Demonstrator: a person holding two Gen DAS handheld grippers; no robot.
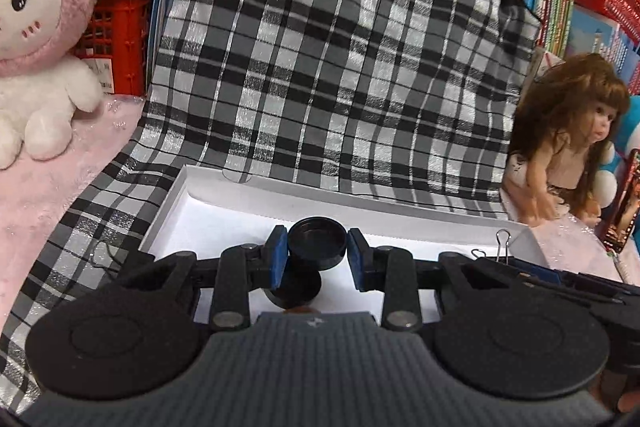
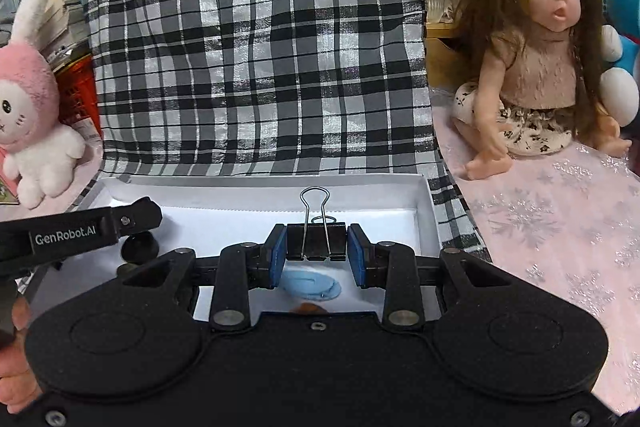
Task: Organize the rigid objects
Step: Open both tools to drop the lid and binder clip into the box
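My left gripper is shut on a black dumbbell-shaped piece, its round cap between the blue pads, held over the white shallow box. My right gripper is shut on a black binder clip with its wire handles pointing up, held over the same white box. A light blue flat piece lies in the box under the clip. The left gripper's finger and the black piece show at the left of the right wrist view. The binder clip's handle shows in the left wrist view.
The box sits on a black-and-white checked cloth draped up behind it. A pink and white plush rabbit sits at the left. A long-haired doll sits at the right on a pink glittery cloth. Red baskets and books stand behind.
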